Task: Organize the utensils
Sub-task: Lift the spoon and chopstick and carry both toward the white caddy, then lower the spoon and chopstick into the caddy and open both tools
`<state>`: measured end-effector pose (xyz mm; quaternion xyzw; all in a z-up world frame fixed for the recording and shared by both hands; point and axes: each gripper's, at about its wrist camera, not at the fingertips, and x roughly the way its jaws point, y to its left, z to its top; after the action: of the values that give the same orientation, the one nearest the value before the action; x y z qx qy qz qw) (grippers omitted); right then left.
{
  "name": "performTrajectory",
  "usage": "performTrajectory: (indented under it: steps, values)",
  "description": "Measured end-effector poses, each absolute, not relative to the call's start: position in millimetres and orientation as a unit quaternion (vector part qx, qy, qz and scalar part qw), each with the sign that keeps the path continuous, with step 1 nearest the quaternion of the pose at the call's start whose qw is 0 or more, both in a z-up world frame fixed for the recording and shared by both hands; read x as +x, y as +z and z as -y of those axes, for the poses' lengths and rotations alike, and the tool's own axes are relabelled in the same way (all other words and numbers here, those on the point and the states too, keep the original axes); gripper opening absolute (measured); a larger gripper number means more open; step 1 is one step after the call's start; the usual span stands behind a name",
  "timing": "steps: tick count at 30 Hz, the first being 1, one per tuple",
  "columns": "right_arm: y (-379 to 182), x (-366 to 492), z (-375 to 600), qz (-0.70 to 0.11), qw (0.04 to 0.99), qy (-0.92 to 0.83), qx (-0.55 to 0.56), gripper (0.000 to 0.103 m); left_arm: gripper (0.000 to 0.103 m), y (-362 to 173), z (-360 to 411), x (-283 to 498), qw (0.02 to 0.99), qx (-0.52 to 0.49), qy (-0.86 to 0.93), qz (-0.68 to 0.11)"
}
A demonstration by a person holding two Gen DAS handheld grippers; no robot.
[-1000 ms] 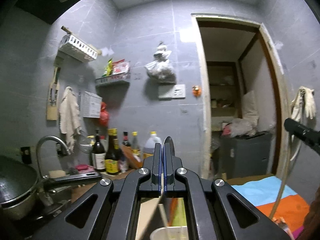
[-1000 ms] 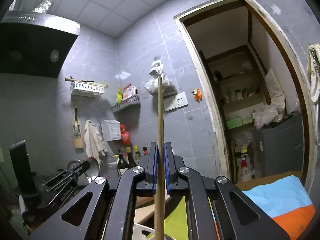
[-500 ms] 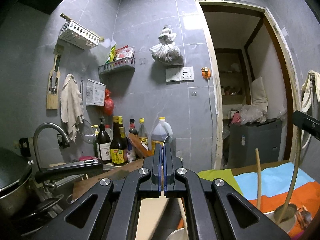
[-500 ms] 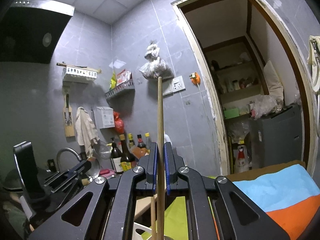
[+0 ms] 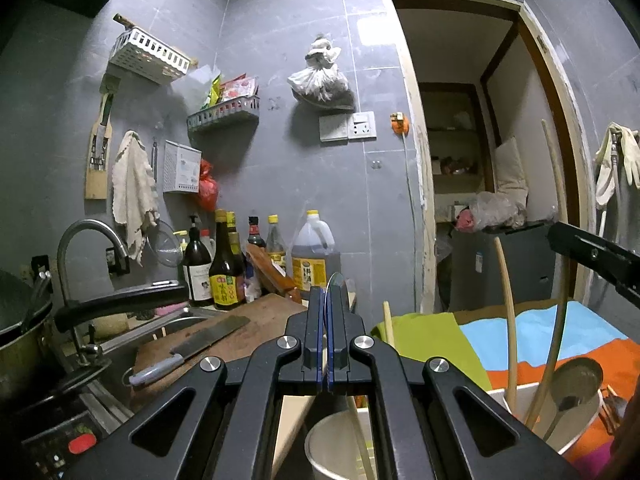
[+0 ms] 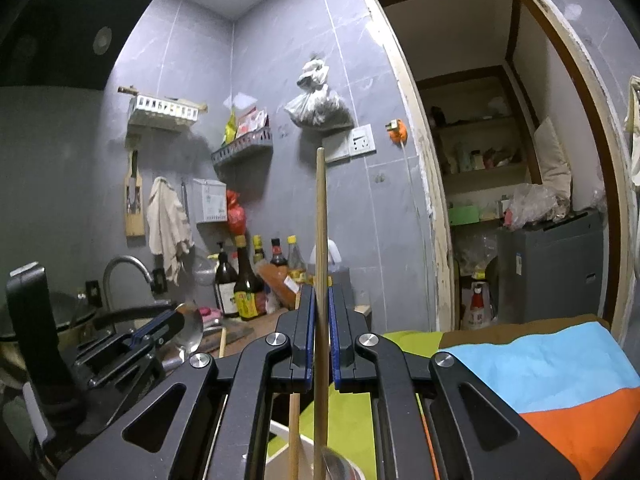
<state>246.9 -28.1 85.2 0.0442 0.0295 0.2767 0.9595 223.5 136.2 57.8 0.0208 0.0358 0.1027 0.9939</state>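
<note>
Though slender, round wooden stick

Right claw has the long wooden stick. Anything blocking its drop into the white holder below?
Nothing solid blocks it. The right claw grips the long wooden stick upright over the white utensil holder; another wooden handle and a metal spoon bowl already crowd the opening.

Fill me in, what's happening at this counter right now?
A person is sorting utensils with two handheld grippers. The right gripper is shut on an upright wooden stick, above a white holder. The left gripper is shut on a thin metal spoon, over a metal cup. A cleaver lies on the cutting board.
</note>
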Motion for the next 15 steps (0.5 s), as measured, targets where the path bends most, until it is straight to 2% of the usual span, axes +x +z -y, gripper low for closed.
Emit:
performTrajectory:
  steps: [15]
  values:
    - [64, 250, 33, -0.096, 0.95, 0.295, 0.036, 0.006, 0.004, 55, -148, 224, 0.992, -0.055, 0.012, -0.117]
